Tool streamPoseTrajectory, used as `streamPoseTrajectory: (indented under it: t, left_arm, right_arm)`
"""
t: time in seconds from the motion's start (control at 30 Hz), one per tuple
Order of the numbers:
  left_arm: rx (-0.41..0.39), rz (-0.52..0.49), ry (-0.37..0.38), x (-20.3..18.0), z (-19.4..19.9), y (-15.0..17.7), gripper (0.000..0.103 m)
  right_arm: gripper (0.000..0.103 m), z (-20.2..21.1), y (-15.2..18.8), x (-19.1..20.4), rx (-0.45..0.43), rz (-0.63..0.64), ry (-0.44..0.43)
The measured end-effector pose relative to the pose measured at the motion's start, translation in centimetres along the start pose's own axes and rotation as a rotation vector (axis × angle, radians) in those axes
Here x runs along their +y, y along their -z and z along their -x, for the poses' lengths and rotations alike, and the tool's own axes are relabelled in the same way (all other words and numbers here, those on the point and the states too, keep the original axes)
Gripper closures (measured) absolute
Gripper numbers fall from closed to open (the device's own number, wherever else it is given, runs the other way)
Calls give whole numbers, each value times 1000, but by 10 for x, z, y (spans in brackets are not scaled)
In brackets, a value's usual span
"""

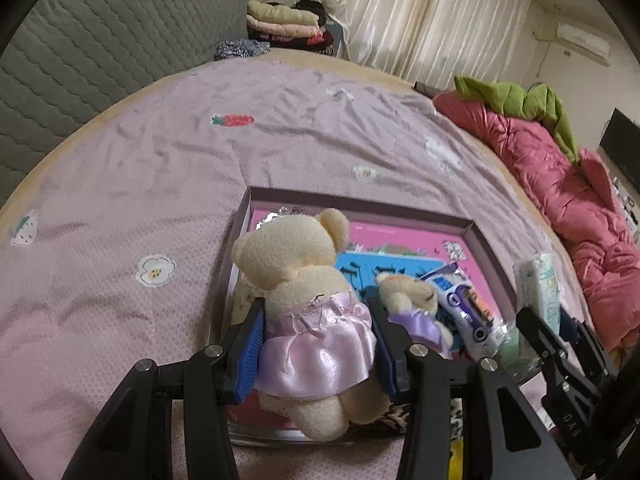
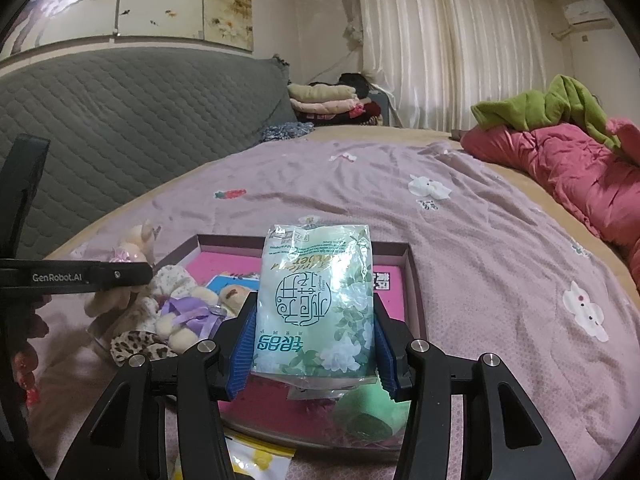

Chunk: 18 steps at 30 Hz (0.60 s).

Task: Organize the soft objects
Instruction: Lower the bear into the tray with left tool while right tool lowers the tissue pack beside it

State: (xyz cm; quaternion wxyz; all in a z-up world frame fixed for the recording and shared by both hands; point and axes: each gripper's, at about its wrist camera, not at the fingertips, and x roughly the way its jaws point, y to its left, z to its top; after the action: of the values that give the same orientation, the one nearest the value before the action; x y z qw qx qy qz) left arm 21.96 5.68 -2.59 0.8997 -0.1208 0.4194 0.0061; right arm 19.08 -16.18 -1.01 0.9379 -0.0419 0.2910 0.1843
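My left gripper (image 1: 316,320) is shut on a cream teddy bear in a pink satin dress (image 1: 308,292) and holds it upright over the near left part of a shallow box with a pink bottom (image 1: 472,228). A smaller bear in a purple dress (image 1: 412,300) and a white and purple tissue pack (image 1: 460,300) lie in the box. My right gripper (image 2: 314,320) is shut on a pale green tissue pack (image 2: 316,296) and holds it upright above the box (image 2: 408,264). The right gripper also shows at the right edge of the left wrist view (image 1: 548,312).
The box sits on a bed with a lilac sheet (image 2: 480,260). A grey quilted headboard (image 2: 140,128) is at the left, a red and green duvet (image 2: 580,168) at the right, folded clothes (image 2: 328,100) at the back. A green roll (image 2: 372,412) and leopard cloth (image 2: 132,344) lie near the box front.
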Motion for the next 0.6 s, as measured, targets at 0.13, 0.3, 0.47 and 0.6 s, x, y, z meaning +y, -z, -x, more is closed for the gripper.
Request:
streamPoseTrajectory:
  t: [0.13, 0.3, 0.47, 0.6]
  left_arm:
    - [31, -20, 8, -4, -6, 6, 55]
    - [60, -32, 1, -7, -13, 14, 55]
    - [89, -51, -15, -7, -19, 20, 55]
    - [98, -68, -22, -9, -22, 22, 55]
  right_arm:
    - [51, -6, 2, 2, 19, 11, 1]
    - [51, -10, 5, 3, 31, 24, 16]
    - [51, -13, 7, 5, 36, 31, 19]
    - [50, -18, 9, 9, 60, 40, 1]
